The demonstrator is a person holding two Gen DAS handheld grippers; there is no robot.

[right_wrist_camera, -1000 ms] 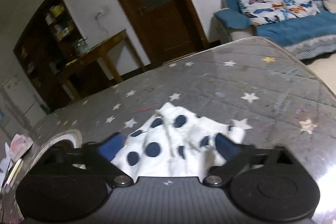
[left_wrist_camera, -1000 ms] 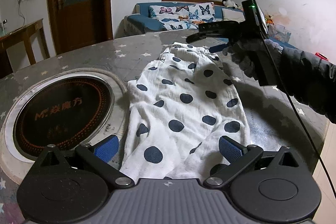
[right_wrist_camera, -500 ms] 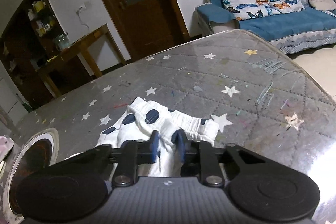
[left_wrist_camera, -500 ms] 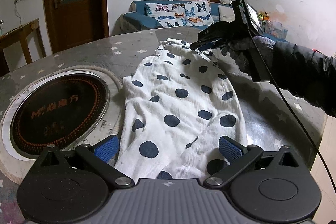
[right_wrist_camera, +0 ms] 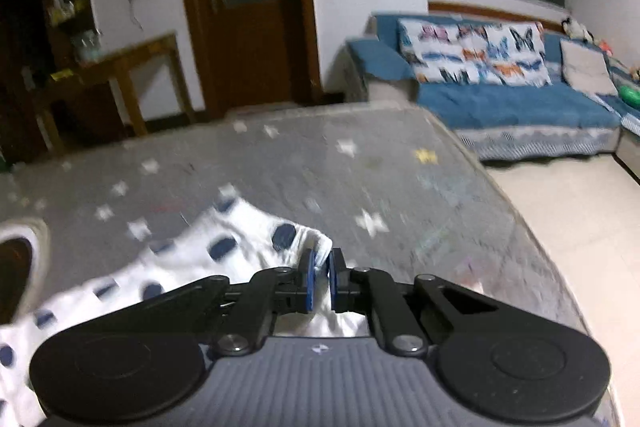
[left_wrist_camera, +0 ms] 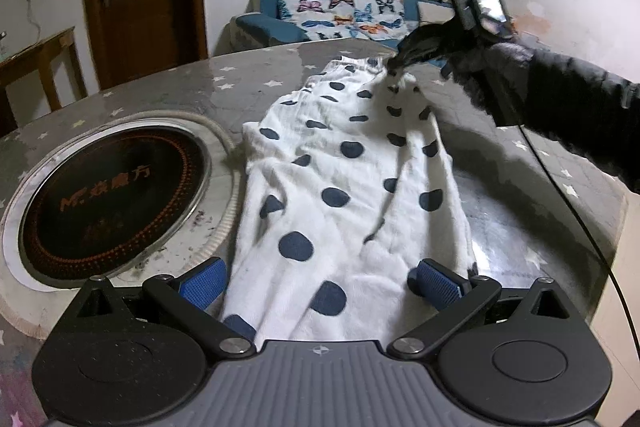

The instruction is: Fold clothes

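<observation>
Here the polka-dot garment (left_wrist_camera: 352, 187) runs lengthwise from the released left claw (left_wrist_camera: 320, 287) to the right claw (right_wrist_camera: 320, 269), clenched on its far corner.

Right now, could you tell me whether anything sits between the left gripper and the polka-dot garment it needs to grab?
Nothing visible does. The left gripper is open with the near end of the polka-dot garment lying directly between its fingers. The round cooktop sits off to the side, and the right gripper is shut on the far corner.

Right tongs (left_wrist_camera: 394, 61) pinch the dotted garment's (left_wrist_camera: 344, 183) far edge.
</observation>
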